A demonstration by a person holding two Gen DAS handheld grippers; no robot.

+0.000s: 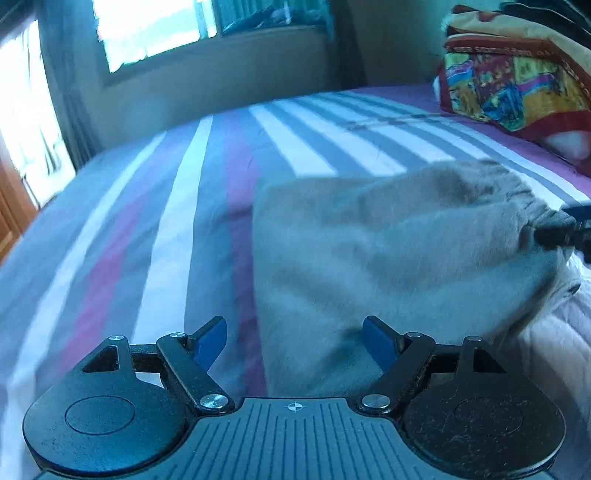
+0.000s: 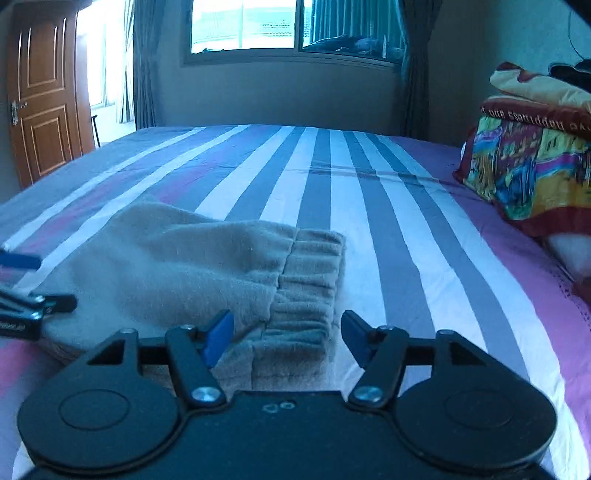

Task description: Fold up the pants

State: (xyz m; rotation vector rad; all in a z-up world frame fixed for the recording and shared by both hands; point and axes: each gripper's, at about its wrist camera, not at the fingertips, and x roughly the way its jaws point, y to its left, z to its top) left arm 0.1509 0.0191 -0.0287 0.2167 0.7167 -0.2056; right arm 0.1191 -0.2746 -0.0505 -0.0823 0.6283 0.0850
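Grey-beige pants (image 2: pixel 177 269) lie folded on the striped bed, elastic waistband (image 2: pixel 310 288) toward the right. My right gripper (image 2: pixel 287 334) is open just above the waistband's near end, blue pads on either side of it, holding nothing. My left gripper (image 1: pixel 294 341) is open over the near left edge of the same pants (image 1: pixel 388 258), empty. The left gripper shows at the left edge of the right wrist view (image 2: pixel 26 295). The right gripper shows at the right edge of the left wrist view (image 1: pixel 569 229), by the bunched waistband.
The bed (image 2: pixel 369 206) has a purple, grey and white striped sheet. A stack of colourful folded blankets (image 2: pixel 532 162) sits at the right side. A wooden door (image 2: pixel 44 99) stands far left, and a window (image 2: pixel 295 26) is behind the bed.
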